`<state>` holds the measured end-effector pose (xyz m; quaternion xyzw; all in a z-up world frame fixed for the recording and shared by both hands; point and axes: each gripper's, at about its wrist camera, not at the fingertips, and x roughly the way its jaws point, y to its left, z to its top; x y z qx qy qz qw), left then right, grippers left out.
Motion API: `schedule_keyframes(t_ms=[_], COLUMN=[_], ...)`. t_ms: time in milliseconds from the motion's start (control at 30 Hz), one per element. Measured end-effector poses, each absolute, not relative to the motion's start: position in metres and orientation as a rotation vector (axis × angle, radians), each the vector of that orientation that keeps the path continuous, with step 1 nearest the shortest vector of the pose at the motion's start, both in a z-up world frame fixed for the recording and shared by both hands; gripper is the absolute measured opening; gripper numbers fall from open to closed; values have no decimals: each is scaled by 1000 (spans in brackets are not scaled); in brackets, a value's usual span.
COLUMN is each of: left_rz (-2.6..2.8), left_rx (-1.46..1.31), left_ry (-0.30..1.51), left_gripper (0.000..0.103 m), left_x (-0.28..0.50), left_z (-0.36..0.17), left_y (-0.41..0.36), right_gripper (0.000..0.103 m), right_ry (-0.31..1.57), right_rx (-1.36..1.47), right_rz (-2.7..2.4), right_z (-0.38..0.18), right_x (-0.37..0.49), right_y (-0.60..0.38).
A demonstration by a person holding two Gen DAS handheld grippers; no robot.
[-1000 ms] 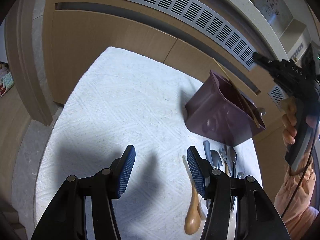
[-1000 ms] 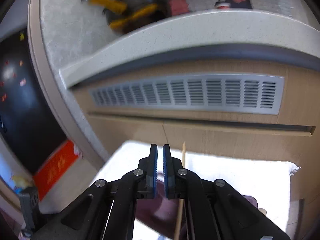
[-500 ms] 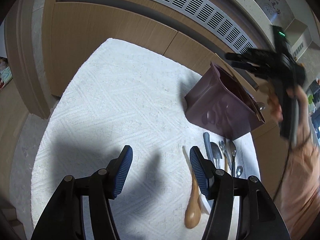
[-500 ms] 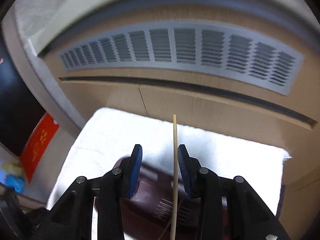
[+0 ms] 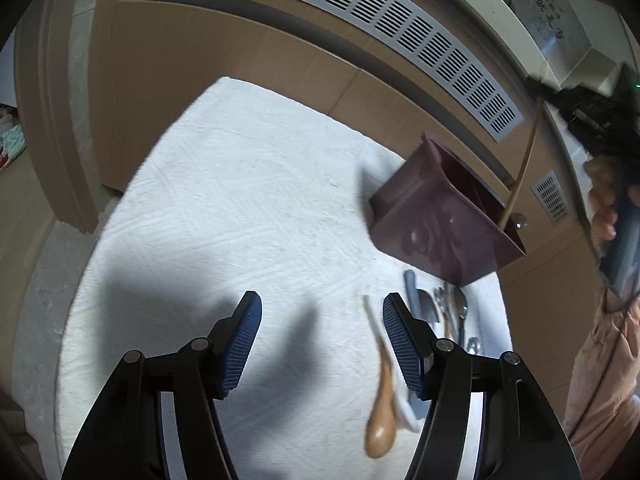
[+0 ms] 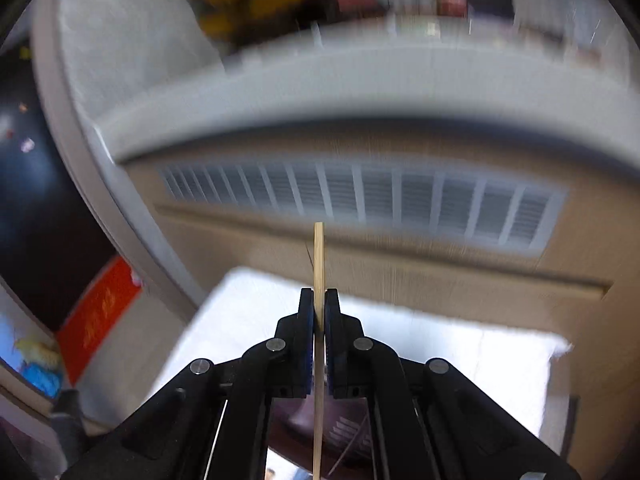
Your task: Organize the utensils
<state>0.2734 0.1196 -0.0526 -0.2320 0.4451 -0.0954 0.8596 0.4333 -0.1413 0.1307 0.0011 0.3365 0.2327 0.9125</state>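
A thin wooden chopstick (image 6: 319, 264) stands pinched upright between the closed pads of the right gripper (image 6: 319, 300), its lower end running down into the maroon utensil holder (image 5: 436, 216) at the right of the left wrist view. Below the holder lie metal spoons (image 5: 460, 308) and a wooden spoon (image 5: 382, 412) on the white towel (image 5: 240, 200). The left gripper (image 5: 320, 344), at lower centre, hangs moderately open and empty. The wooden cabinet front with its vent grille (image 5: 360, 12) rises behind.
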Motion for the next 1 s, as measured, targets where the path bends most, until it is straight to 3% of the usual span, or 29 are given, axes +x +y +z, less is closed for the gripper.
schedule_keyframes(t_ms=[233,300,367,533,600,667,733,833,900,933,1000], left_rz=[-226,-222,-221,-231,-251,-274,-284,-297,-306,-310,-305], left_rx=[-397,-387,-376,-293,-270,-251,-230,-215,-210,-204,-192], left_ry=[920,924,927,917,931,949,976,1005,1011,1010,1009], left_gripper=[64,64,64,64,64,64,64,64,64,64,64], left_x=[261,258,256,252,253,253,254,255,254,254,252], left_z=[-39,-39,-40,-43,-46,-48,-51,-57,-58,-58,-57], left_y=[98,95,92,74,65,55,45,34,28,26,24], right_gripper=[5,13,45,46,53,73,84,86,92,103,103], right_ry=[589,637,657,643,653,657,661,699,728,737,770], right_rx=[-72,-99,-99,-134,-150,-168,-194,-236,-262,-281,-301], right_rz=[451,476,479,454,436,403,364,313,276,265,264], right_z=[130,114,101,93,88,82,72,53,39,30,12], right_x=[412,409,402,361,342,322,306,289,284,281,279], right_y=[-128,-117,-121,-146,-158,-173,-186,-201,-206,-206,-204])
